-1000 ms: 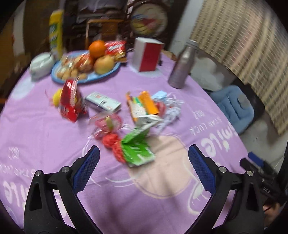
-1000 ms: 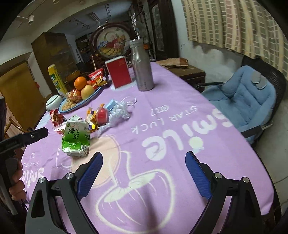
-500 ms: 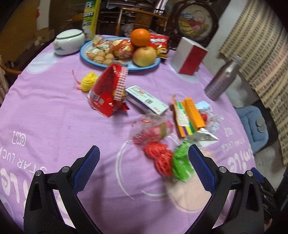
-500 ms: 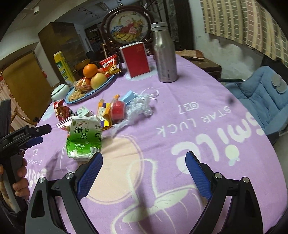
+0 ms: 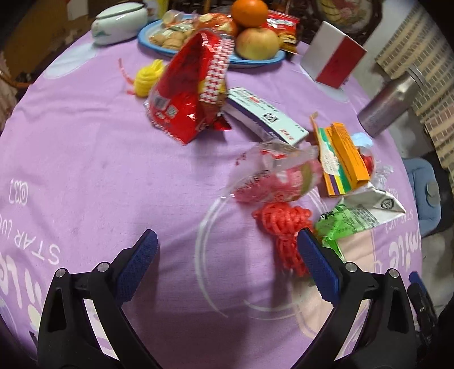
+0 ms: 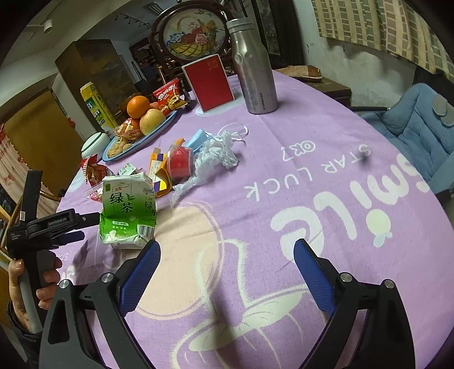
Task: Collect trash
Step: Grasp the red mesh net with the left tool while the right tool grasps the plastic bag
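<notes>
Purple cloth [image 5: 85, 170] covers the round table, and trash lies scattered across its middle. Left gripper [image 5: 227, 249] hangs above the near part of the cloth, blue-padded fingers [image 5: 139, 264] spread wide with nothing between them. Just beyond its right finger lies a tangle of red net [image 5: 283, 224], touching a crumpled green tea carton [image 5: 354, 218] to the right. Beyond the net sits a clear wrapper with pink contents [image 5: 278, 178], blurred, and right of that an orange and yellow box [image 5: 343, 159] lying flat. Further left a red snack bag [image 5: 190, 90] stands tilted, leaning over the end of a white and purple box [image 5: 264, 116]. Left of the bag, a small yellow net bundle [image 5: 147, 73].

At the far edge: a blue plate [image 5: 255, 61] of fruit and snacks, a white lidded bowl [image 5: 119, 20] to its left, a red and white card box [image 5: 332, 59] and a steel bottle [image 5: 388, 105] to the right.

Right gripper [image 6: 225, 255] also gapes wide over bare cloth, empty. From its camera the green tea carton [image 6: 127, 213] lies just beyond the left finger, with a red cup [image 6: 178, 164] and crumpled clear plastic [image 6: 212, 156] further off. A hand [image 6: 31, 286] grips the left tool's handle at the left edge.
</notes>
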Motion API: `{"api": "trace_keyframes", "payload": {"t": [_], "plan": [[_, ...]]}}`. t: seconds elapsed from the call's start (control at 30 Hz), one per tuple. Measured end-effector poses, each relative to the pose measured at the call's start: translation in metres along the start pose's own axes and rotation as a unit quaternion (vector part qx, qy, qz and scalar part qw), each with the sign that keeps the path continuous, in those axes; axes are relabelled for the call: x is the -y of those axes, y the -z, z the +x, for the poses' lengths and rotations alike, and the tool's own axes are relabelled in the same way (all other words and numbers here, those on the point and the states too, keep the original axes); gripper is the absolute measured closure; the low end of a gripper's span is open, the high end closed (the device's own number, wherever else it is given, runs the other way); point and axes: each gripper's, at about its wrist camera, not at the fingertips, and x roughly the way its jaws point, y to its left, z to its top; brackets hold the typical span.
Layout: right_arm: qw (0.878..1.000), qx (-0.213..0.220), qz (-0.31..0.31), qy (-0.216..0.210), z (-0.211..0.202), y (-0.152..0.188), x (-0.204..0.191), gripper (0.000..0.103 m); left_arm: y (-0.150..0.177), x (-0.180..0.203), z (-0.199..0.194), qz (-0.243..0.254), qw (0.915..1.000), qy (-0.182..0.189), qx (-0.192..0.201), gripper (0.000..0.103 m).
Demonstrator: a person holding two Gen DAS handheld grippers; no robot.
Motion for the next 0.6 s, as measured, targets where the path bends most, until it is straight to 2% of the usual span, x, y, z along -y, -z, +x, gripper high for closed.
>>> {"api": "trace_keyframes", "payload": {"t": [0.23,0.33,0.47,0.57,0.6], "plan": [[1.0,-0.003,0.002,-0.004,0.003,0.003,0.001,0.009,0.005,0.016,0.006,0.027,0.9996,-0.003,-0.001,0.008],[1.0,-0.002,-0.001,-0.004,0.006,0.004,0.0,0.009,0.006,0.029,0.01,0.036,0.9991,-0.012,0.018,0.008],[1.0,-0.008,-0.001,-0.005,0.014,0.004,-0.004,0.009,0.005,0.045,0.021,0.046,0.9987,0.009,0.02,0.008],[1.0,-0.011,-0.005,-0.005,0.019,0.004,-0.008,0.009,0.003,0.045,0.029,0.034,0.999,0.016,0.024,0.015],[1.0,-0.012,-0.007,-0.005,0.019,0.004,-0.009,0.009,0.003,0.046,0.028,0.036,0.9988,0.016,0.03,0.024]]}}
